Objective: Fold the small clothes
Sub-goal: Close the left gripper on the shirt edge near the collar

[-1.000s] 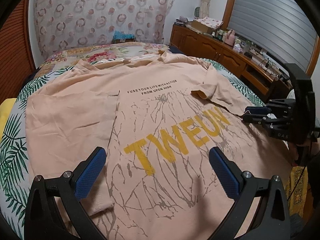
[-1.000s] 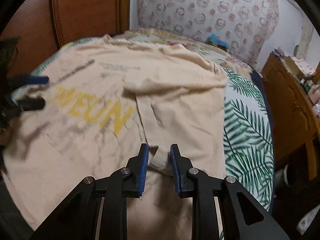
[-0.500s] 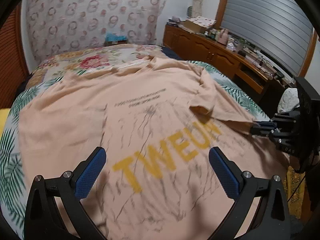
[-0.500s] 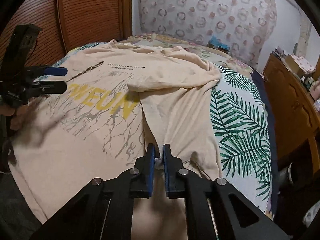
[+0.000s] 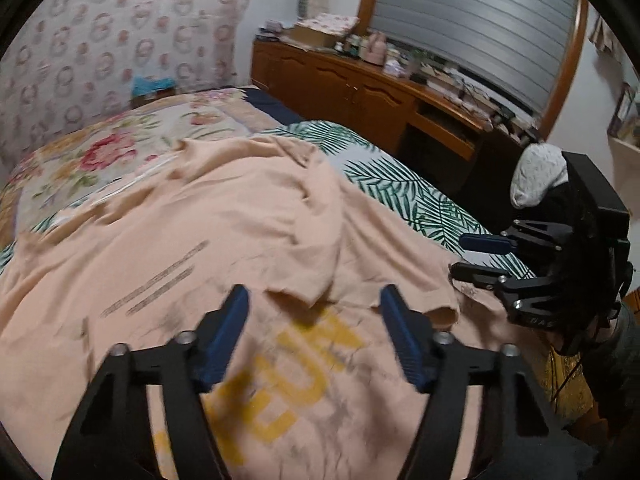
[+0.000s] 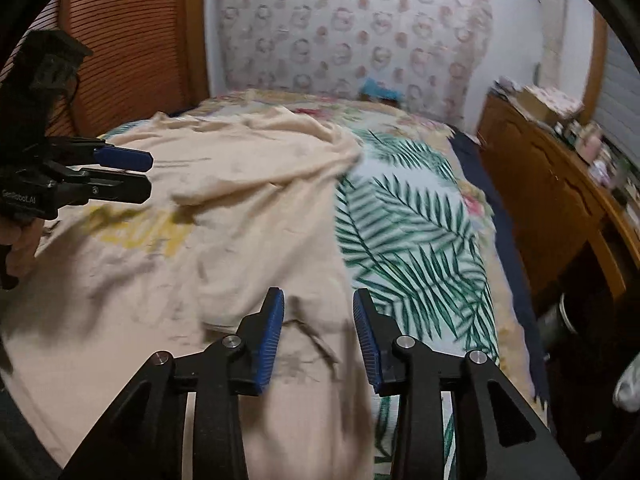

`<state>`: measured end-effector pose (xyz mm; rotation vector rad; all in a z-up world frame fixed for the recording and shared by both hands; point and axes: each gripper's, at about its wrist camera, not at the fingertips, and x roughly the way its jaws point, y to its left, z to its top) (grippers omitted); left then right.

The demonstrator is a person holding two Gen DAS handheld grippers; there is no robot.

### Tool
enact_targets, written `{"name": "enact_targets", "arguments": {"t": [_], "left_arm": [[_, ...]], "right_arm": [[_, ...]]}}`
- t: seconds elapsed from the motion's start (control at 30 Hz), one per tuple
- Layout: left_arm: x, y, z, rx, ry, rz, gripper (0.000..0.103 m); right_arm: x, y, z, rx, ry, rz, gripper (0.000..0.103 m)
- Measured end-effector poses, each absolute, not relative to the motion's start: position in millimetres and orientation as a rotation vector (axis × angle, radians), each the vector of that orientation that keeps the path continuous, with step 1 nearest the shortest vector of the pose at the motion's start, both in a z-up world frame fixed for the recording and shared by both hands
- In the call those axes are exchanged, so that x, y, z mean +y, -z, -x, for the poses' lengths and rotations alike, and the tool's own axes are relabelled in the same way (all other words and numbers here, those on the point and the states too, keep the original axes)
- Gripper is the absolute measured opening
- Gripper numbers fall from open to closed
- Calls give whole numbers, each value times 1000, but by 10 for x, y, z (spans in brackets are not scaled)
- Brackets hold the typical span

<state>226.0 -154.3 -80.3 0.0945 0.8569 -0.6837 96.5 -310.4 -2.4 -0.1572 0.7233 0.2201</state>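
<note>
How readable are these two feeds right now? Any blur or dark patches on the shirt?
Left wrist view: motion blur smears the T-shirt, its yellow lettering and small text lines; strong fisheye bending at the edges. Right wrist view: the shirt's print is also smeared, the leaf-print bedspread soft, with dark shadows near the right gripper.

Leaf-print bedspread [image 6: 408,232], wooden sideboard [image 5: 360,92]

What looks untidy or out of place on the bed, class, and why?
The peach T-shirt is not flat: its right sleeve lies folded across the chest, rumpled and partly covering the yellow lettering, with creases near the collar. Nothing looks torn or spilled.
</note>
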Motion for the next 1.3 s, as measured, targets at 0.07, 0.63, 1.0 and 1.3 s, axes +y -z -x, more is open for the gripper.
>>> {"name": "enact_targets", "arguments": {"t": [0.07, 0.63, 1.0, 1.3], "left_arm": [[-1678, 849, -2328, 876, 701, -121, 53], [-1649, 806, -2737, 854, 610, -23, 5], [-1219, 950, -2754, 917, 516, 27, 5], [-1133, 657, -2547, 831, 531, -33, 6]], "right_arm": [[-3134, 90, -1010, 750, -200, 141, 38], [-3193, 112, -1090, 770, -192, 89, 51], [-3218, 126, -1119, 769, -191, 93, 51], [-3218, 126, -1118, 769, -192, 94, 52]]}}
